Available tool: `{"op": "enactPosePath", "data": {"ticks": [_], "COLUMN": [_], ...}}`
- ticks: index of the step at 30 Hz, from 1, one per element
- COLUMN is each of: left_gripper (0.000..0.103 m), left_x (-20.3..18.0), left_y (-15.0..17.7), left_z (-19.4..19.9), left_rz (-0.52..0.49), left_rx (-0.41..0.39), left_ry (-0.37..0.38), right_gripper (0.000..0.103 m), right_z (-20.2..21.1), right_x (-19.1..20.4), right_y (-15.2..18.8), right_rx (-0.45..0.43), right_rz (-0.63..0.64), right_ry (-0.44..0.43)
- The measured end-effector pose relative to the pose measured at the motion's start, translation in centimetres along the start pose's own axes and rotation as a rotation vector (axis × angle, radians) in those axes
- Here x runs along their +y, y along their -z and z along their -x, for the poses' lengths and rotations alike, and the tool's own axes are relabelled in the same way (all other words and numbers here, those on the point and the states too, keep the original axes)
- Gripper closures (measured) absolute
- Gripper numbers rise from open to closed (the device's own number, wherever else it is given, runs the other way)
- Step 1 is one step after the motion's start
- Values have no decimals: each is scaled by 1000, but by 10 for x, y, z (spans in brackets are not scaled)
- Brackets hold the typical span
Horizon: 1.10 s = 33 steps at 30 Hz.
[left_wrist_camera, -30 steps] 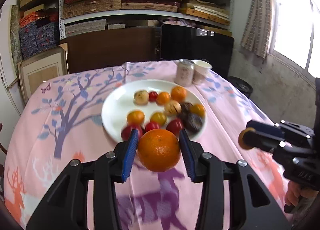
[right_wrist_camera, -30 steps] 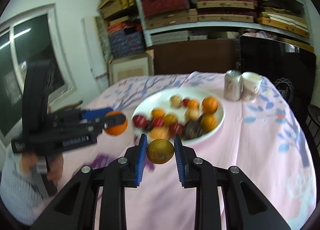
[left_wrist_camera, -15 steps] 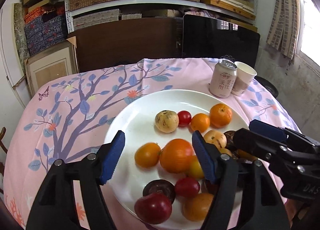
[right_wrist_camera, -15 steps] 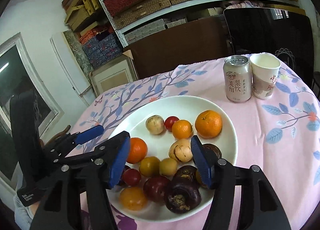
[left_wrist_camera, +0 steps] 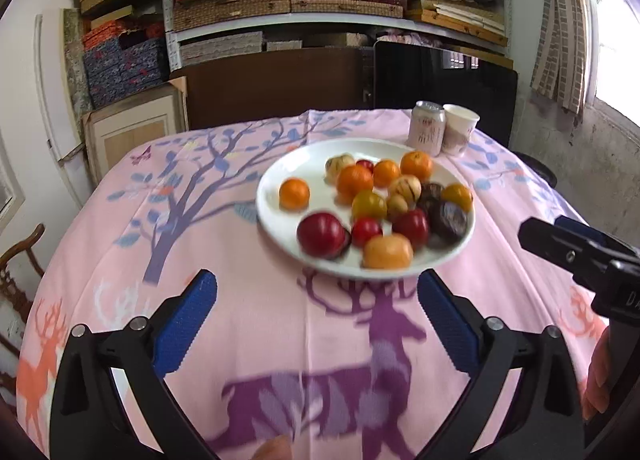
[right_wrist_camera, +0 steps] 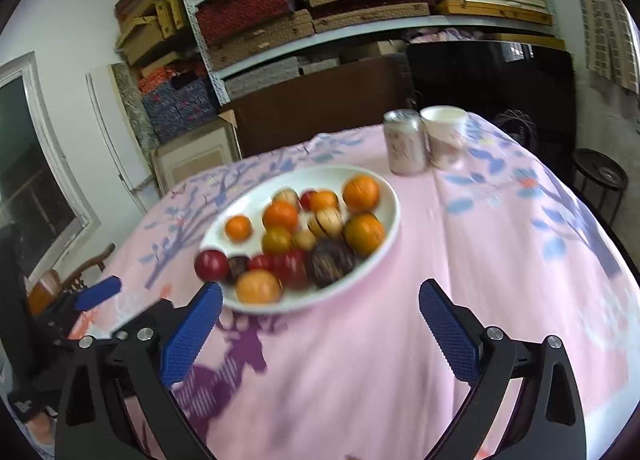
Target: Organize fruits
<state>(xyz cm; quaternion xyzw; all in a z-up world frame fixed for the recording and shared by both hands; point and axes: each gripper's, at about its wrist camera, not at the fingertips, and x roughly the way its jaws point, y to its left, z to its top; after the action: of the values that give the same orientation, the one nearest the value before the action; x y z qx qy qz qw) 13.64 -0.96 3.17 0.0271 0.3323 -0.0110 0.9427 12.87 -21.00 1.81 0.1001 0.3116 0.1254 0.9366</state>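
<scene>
At frame centre, a white plate (left_wrist_camera: pixel 276 216) heaped with fruit sits on the pink tablecloth (left_wrist_camera: pixel 240 320). Below, the left gripper (left_wrist_camera: pixel 316 312) jaws are opening, nothing between them.

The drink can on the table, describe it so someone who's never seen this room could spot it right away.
Start at the white plate of fruit on the pink tablecloth. Just beyond the plate's far rim two containers stand side by side. The drink can is the metal cylinder with a closed silver top; its neighbour, a paper cup, is open-topped.
</scene>
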Motion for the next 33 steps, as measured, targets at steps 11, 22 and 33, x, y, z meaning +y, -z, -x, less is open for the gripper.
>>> {"op": "enactPosePath", "data": {"ticks": [11, 22, 33], "left_gripper": [5, 5, 5], "left_x": [-5, -24, -28], "left_y": [37, 38, 37], "left_z": [29, 27, 32], "left_rz": [22, -24, -48], "left_rx": [-16, -7, -32], "left_ry": [-4, 6, -11], "right_gripper": [3, 3, 3], "right_z": [10, 4, 5], "right_x": [-25, -24, -19], "right_y": [28, 30, 31], "right_rx": [25, 48, 48], "right_rz": [-81, -69, -45], "right_ry": [32, 50, 54]}}
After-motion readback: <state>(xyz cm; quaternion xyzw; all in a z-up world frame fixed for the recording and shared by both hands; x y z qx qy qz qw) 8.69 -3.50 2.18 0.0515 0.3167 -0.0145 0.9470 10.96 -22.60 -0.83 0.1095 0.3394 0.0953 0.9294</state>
